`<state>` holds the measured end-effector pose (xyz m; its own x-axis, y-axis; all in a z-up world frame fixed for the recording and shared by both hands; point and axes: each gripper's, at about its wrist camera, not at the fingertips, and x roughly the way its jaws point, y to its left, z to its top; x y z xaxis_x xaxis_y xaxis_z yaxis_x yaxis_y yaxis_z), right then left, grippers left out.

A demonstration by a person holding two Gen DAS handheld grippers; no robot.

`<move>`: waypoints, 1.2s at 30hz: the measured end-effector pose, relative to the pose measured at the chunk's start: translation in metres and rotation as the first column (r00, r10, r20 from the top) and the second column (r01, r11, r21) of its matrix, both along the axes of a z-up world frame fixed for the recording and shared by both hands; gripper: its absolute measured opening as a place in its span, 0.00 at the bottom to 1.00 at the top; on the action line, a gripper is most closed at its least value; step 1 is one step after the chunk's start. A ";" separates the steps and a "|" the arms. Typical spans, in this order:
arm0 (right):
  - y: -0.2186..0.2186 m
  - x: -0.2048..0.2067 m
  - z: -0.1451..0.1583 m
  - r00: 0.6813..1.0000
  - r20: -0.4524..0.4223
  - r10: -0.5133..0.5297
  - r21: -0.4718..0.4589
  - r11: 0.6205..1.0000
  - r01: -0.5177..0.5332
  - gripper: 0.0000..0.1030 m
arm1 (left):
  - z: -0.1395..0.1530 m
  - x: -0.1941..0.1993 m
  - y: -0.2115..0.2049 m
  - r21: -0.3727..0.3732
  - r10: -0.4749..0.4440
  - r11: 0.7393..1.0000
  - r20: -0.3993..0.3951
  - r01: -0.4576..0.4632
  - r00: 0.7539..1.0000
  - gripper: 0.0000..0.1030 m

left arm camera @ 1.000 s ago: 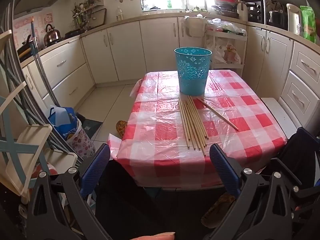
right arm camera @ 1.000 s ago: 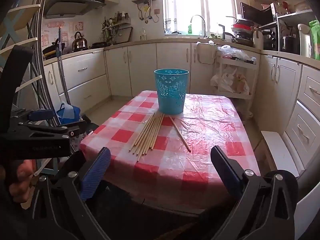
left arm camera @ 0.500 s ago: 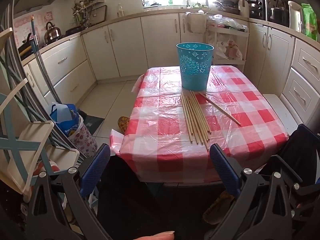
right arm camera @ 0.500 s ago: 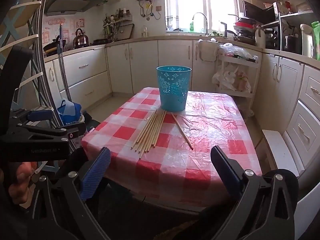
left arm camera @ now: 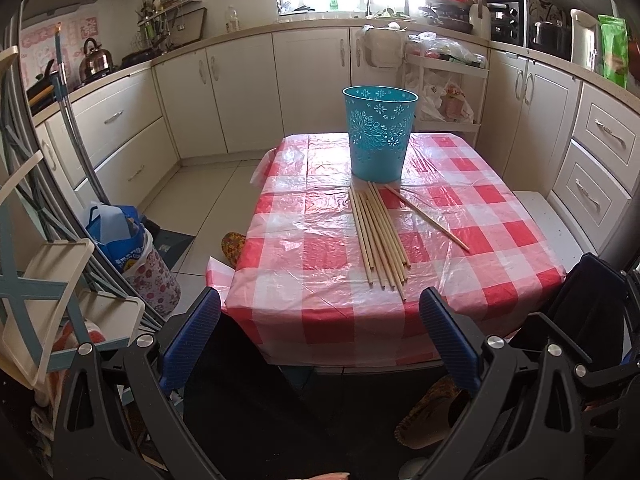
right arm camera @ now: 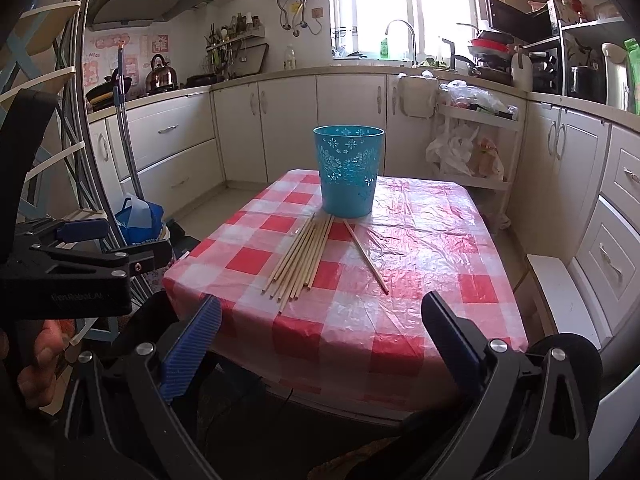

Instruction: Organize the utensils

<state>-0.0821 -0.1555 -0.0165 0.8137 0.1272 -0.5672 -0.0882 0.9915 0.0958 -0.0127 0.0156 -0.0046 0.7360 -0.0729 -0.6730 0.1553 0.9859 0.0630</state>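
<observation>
The tablecloth [left arm camera: 320, 248] is red-and-white checked. The bin [left arm camera: 379, 134] is turquoise with a cut-out flower pattern. The sticks [left arm camera: 380, 236] are pale wood. Gripper pads [left arm camera: 192, 340] are ribbed blue.

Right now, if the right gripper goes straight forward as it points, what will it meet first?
Probably the near edge of the checked tablecloth, then the loose wooden sticks before the blue basket. The right gripper is open and empty; depth is uncertain.
</observation>
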 end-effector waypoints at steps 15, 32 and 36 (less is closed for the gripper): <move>-0.006 0.015 0.004 1.000 0.006 -0.006 0.019 1.000 0.006 0.93 | -0.010 0.011 0.002 -0.031 -0.011 0.999 -0.019 0.010 1.000 0.92; -0.011 0.000 0.042 0.994 -0.068 -0.087 0.141 0.985 0.096 0.93 | 0.019 0.001 0.010 -0.036 0.021 0.999 0.049 -0.020 0.999 0.93; -0.001 -0.017 0.051 0.995 -0.053 -0.079 0.146 0.985 0.086 0.93 | 0.027 -0.007 0.013 -0.045 0.016 0.999 0.065 -0.013 0.998 0.93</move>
<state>-0.0993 -0.1568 0.0345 0.7977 0.1460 -0.5851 0.0017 0.9697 0.2442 -0.0198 0.0281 0.0219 0.7793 -0.0902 -0.6202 0.1376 0.9901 0.0289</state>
